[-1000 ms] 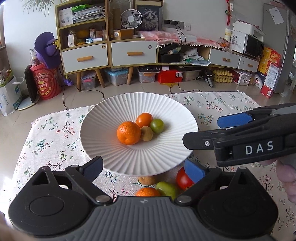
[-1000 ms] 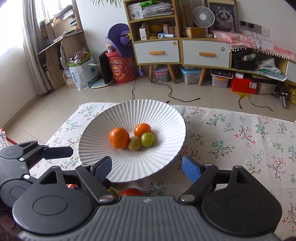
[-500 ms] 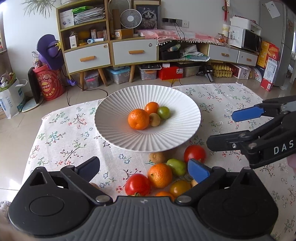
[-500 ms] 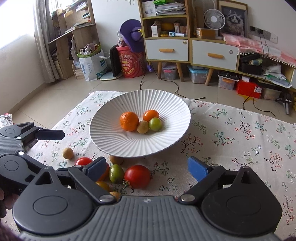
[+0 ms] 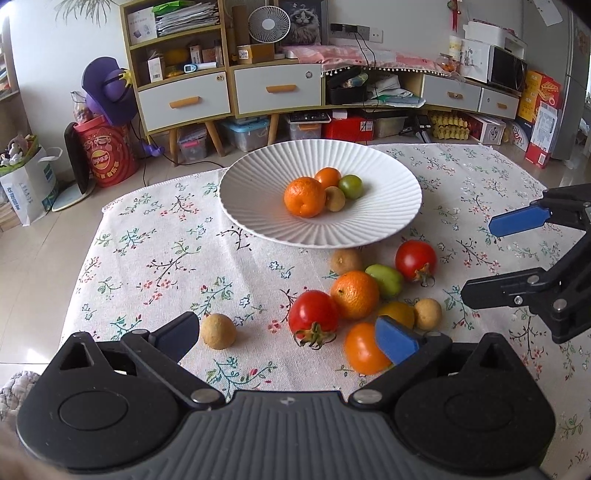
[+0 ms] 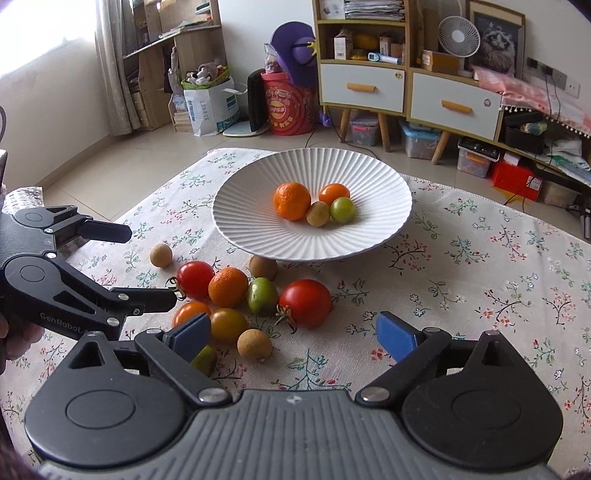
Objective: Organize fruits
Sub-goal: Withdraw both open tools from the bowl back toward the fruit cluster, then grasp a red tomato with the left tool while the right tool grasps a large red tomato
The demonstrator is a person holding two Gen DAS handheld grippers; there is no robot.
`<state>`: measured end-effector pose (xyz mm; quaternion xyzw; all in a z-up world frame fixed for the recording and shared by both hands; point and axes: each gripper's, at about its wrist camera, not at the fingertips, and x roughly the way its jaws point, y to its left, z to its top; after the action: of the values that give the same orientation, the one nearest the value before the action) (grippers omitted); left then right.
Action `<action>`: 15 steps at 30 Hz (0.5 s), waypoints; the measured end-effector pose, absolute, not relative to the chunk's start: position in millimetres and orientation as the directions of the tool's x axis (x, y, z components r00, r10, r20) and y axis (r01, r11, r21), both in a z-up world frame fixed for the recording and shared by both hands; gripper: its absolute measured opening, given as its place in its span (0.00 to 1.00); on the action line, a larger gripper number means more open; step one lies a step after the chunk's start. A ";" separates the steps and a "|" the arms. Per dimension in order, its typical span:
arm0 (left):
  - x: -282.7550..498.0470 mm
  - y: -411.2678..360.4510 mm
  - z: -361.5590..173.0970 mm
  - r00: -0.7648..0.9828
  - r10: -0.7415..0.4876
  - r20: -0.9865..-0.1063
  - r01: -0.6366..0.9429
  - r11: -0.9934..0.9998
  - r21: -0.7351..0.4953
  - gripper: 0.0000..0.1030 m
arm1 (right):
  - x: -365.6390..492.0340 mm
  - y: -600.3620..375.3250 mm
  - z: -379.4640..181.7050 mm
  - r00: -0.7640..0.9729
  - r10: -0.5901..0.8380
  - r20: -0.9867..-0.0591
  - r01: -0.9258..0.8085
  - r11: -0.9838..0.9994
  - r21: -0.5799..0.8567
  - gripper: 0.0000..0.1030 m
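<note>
Left gripper point(image 5: 291, 334): jaws spread wide, nothing between the pads, hovering over the near edge of the loose fruit. Right gripper point(image 6: 291, 334): same, spread wide and empty, low over the near side of the pile. Each visible in the other's view, left at point(image 6: 147, 266), right at point(image 5: 495, 258), both clearly parted there too.

White ribbed plate point(image 5: 258, 214) at centre of the floral tablecloth point(image 5: 155, 258), far side of the pile. On plate: mandarin point(image 5: 304, 196), small orange tomato point(image 5: 328, 177), green tomato point(image 5: 351, 186), brown longan point(image 5: 334, 198), all clustered and touching near the middle.

Loose on cloth, just near of the plate rim, tight cluster: large red tomato point(image 6: 306, 302), green fruit point(image 6: 262, 296), orange point(image 6: 228, 287), second red tomato point(image 6: 195, 279), yellow-orange tomato point(image 6: 228, 324), another orange tomato point(image 6: 190, 312) partly behind the left finger pad point(image 6: 192, 336). Brown kiwi-like fruit point(image 6: 263, 267) tucked against the underside of the plate rim. Longan point(image 6: 255, 344) at the near edge of the cluster. Another longan point(image 6: 161, 254) alone, left of the pile, apart from the rest. Small greenish fruit point(image 6: 205, 360) mostly hidden under the right gripper's left finger; type unclear.

Background on the far side: cabinet with drawers point(image 5: 229, 92), desk fan point(image 5: 268, 24), red drum point(image 5: 107, 155).
</note>
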<state>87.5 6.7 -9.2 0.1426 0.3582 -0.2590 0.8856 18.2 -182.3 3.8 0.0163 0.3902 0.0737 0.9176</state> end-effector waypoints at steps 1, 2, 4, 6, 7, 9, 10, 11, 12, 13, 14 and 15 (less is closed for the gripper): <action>87.4 8.3 -10.9 0.609 -0.354 -0.710 0.561 0.825 0.070 0.95 | 17.8 -182.0 3.1 0.683 0.147 -0.716 -0.124 0.989 0.085 0.92; 88.0 8.9 -12.4 0.608 -0.349 -0.713 0.559 0.826 0.072 0.95 | 16.9 -181.8 2.0 0.681 0.145 -0.717 -0.124 0.989 0.083 0.92; 89.2 10.4 -14.8 0.608 -0.340 -0.718 0.554 0.829 0.076 0.95 | 16.3 -181.9 0.3 0.681 0.138 -0.719 -0.117 0.990 0.080 0.92; 91.1 11.1 -16.1 0.609 -0.331 -0.721 0.546 0.834 0.078 0.95 | 17.0 -183.2 -1.0 0.681 0.128 -0.721 -0.105 0.992 0.077 0.92; 92.5 11.3 -16.5 0.610 -0.327 -0.722 0.541 0.838 0.077 0.95 | 17.5 -184.1 -1.6 0.680 0.121 -0.723 -0.097 0.992 0.075 0.92; 95.2 12.3 -17.4 0.611 -0.321 -0.723 0.531 0.844 0.074 0.95 | 19.1 -186.2 -3.1 0.680 0.106 -0.726 -0.079 0.994 0.072 0.92; 95.9 12.2 -18.0 0.612 -0.318 -0.724 0.526 0.847 0.072 0.95 | 19.9 -187.2 -3.9 0.678 0.098 -0.728 -0.069 0.995 0.070 0.92; 96.5 12.2 -18.7 0.612 -0.317 -0.724 0.522 0.850 0.070 0.95 | 20.7 -188.3 -5.3 0.676 0.089 -0.732 -0.057 0.996 0.068 0.92; 97.4 12.1 -19.3 0.611 -0.315 -0.726 0.518 0.852 0.067 0.95 | 22.0 -189.1 -6.3 0.673 0.082 -0.735 -0.048 0.997 0.067 0.92; 98.3 11.8 -19.7 0.610 -0.313 -0.728 0.515 0.855 0.064 0.95 | 23.4 -189.7 -7.6 0.669 0.075 -0.739 -0.039 0.997 0.065 0.91; 99.7 11.6 -20.2 0.610 -0.312 -0.728 0.510 0.858 0.060 0.95 | 24.1 -189.9 -8.4 0.667 0.070 -0.742 -0.034 0.997 0.064 0.90; 99.9 11.1 -20.6 0.614 -0.308 -0.727 0.504 0.861 0.060 0.93 | 25.7 -190.1 -9.4 0.664 0.066 -0.745 -0.030 0.998 0.061 0.90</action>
<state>99.9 11.1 -20.6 0.1305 0.3754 -0.2287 0.8887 25.7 -190.1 -9.4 0.0218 0.4089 0.0264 0.9120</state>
